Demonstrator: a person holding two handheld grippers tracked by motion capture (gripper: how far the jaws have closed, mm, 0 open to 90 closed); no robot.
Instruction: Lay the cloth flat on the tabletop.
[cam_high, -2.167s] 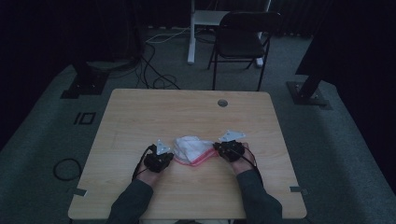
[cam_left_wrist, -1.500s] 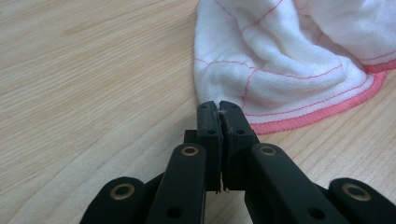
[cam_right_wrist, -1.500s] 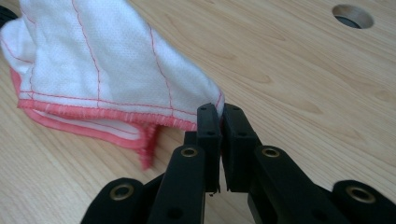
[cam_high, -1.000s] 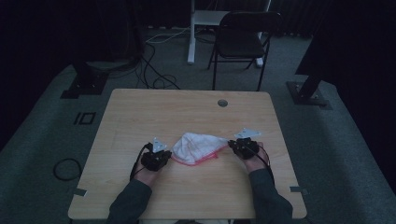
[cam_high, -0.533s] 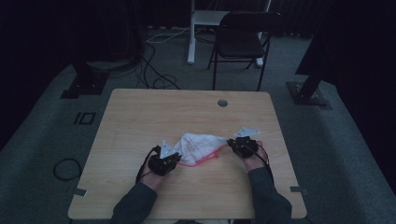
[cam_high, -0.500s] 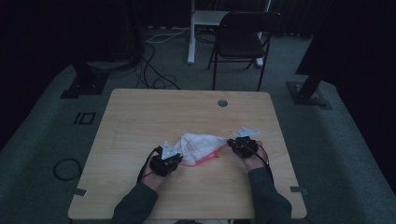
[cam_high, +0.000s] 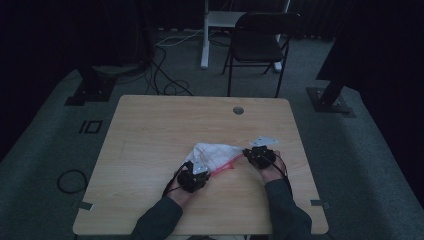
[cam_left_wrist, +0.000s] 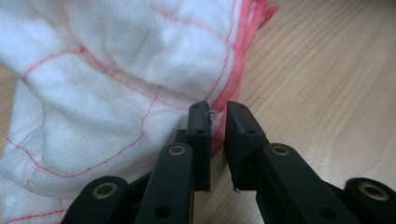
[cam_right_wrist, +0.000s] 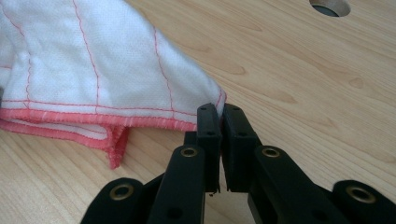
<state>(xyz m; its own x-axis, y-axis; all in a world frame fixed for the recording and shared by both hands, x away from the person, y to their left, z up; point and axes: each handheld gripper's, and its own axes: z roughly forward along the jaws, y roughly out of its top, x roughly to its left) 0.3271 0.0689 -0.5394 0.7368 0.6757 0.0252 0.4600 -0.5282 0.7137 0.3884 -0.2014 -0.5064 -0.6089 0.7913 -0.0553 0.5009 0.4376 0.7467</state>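
Note:
A white cloth (cam_high: 215, 155) with red stitching and a red hem lies bunched on the wooden table (cam_high: 165, 125), stretched between my two grippers. My left gripper (cam_high: 199, 165) is at the cloth's near left end. In the left gripper view its jaws have just been opening and a narrow gap shows between them. The left gripper (cam_left_wrist: 217, 109) has the cloth (cam_left_wrist: 116, 70) lying just past its tips, with the red hem behind the gap and not pinched. My right gripper (cam_high: 247, 153) holds the cloth's right corner. In the right gripper view the right gripper (cam_right_wrist: 219, 109) is shut on the cloth (cam_right_wrist: 93, 70).
A round hole (cam_high: 238, 110) is cut in the table near its far edge, seen close as the hole (cam_right_wrist: 329, 5). A dark folding chair (cam_high: 260, 45) stands beyond the table. Cables and stand bases (cam_high: 90, 90) lie on the floor around it.
My left hand has moved right and toward the near edge, and the cloth has gathered into a narrower heap. The right hand has stayed put on its corner.

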